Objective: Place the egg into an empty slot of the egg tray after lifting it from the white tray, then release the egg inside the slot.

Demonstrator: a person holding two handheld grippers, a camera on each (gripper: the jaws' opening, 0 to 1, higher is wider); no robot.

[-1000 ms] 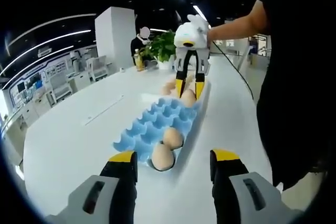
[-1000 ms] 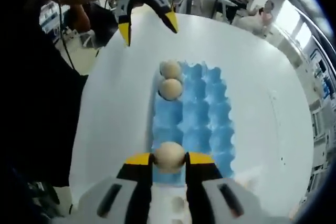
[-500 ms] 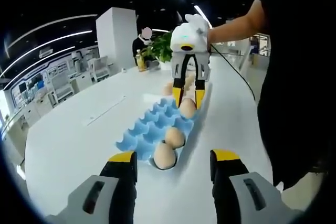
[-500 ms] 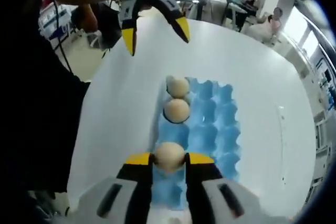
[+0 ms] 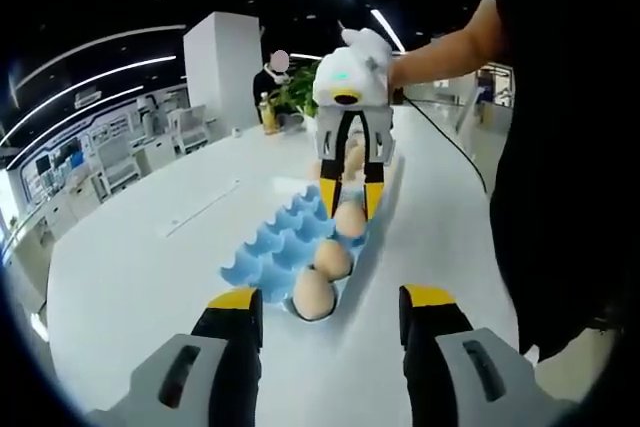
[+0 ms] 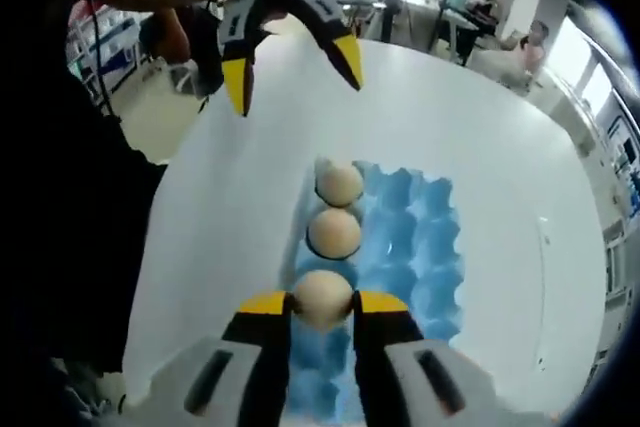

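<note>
Your left gripper (image 5: 322, 312) idles, jaws wide and empty, above the table (image 5: 140, 277). Your right gripper (image 6: 323, 305) grips the egg (image 6: 322, 297) over the blue egg tray (image 6: 420, 247), beside two filled slots. Lower it squarely into the adjoining vacant slot before parting the jaws. No legible markings.

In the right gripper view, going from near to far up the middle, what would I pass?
Right claw gripping an egg → second egg in the blue egg tray → third egg → left claw.
</note>
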